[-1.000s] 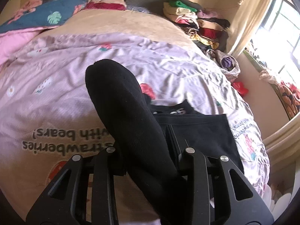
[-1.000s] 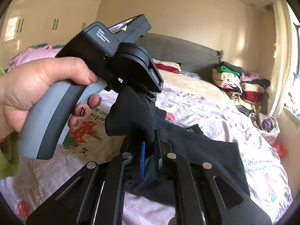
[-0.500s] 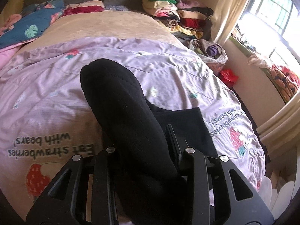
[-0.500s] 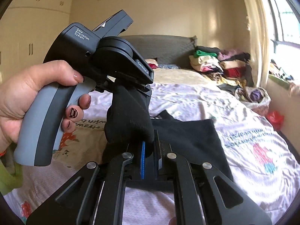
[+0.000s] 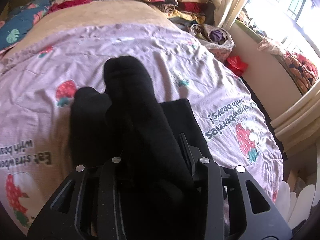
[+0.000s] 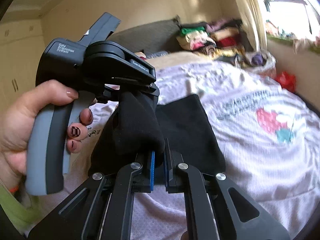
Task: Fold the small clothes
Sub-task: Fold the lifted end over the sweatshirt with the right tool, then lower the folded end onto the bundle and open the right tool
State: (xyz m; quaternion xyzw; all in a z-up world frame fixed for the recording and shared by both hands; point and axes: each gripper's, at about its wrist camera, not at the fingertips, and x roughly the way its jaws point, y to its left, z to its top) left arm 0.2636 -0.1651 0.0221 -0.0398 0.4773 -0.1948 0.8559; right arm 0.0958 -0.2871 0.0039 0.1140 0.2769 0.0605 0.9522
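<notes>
Two black socks (image 5: 128, 120) are seen in the left wrist view, their toes pointed away along the left tool (image 5: 156, 156), whose fingers are pressed onto them. One folded black garment (image 6: 188, 132) is laid on the bed's lilac strawberry quilt (image 6: 250, 160). Only the right wrist view shows the left hand (image 6: 30, 124); there the right tool (image 6: 159, 160) is pinched on the socks' lower end.

A folded black garment (image 5: 186, 118) lies on the strawberry-print bedspread (image 5: 200, 76).
</notes>
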